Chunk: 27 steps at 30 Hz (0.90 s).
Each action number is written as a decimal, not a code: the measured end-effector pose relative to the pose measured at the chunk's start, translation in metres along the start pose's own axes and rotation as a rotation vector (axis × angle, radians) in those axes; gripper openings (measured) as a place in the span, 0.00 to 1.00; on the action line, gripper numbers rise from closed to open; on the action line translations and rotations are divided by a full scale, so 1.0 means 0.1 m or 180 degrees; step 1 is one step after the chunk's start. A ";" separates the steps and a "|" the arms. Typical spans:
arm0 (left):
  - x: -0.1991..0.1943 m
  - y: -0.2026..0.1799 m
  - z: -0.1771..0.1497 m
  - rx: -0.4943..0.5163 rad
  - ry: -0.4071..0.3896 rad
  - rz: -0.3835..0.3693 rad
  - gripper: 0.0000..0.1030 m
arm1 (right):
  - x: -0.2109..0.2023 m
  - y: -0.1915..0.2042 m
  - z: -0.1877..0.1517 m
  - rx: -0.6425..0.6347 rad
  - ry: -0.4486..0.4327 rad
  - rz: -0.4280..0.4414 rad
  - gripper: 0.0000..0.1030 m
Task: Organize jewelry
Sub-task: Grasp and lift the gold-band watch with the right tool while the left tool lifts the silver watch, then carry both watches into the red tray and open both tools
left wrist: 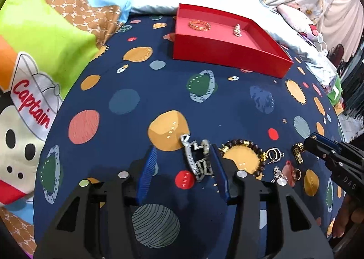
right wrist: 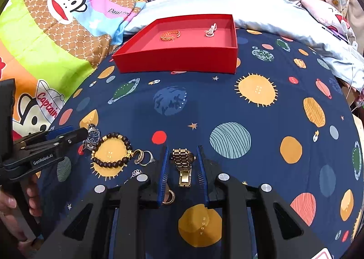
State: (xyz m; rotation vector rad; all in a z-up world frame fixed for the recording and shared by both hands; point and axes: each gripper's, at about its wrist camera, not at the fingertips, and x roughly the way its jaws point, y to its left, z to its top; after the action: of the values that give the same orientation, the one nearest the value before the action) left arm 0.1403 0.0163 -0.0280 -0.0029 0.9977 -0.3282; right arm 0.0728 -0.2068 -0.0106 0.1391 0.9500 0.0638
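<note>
A silver watch lies on the navy planet-print bedspread between the fingers of my left gripper. It rests by the right finger and well clear of the left one, so the jaws stand open. My right gripper has its blue pads close on either side of a gold watch and looks shut on it. The red box stands farther back and holds a gold bracelet and a small pale piece.
Between the two grippers lie a dark bead bracelet, rings, a thin chain and a hoop earring. Cartoon-print bedding is bunched at the left, and a pale pillow lies behind the box.
</note>
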 end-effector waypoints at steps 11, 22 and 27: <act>0.15 -0.13 -0.02 -0.0050 0.0120 -0.0141 0.31 | 0.00 -0.02 0.00 0.0023 -0.0005 0.0020 0.22; 0.08 -0.13 -0.02 -0.0123 0.0091 -0.0288 0.20 | -0.01 -0.01 -0.01 0.0041 -0.0019 0.0031 0.22; -0.14 -0.16 0.08 -0.0093 -0.0023 -0.0402 0.20 | -0.13 0.02 0.08 0.0041 -0.0114 0.0101 0.22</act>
State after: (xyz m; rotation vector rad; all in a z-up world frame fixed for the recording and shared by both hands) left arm 0.1360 0.0037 -0.0099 -0.0938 0.9972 -0.4289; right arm 0.0712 -0.2070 0.0049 0.1666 0.9127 0.0842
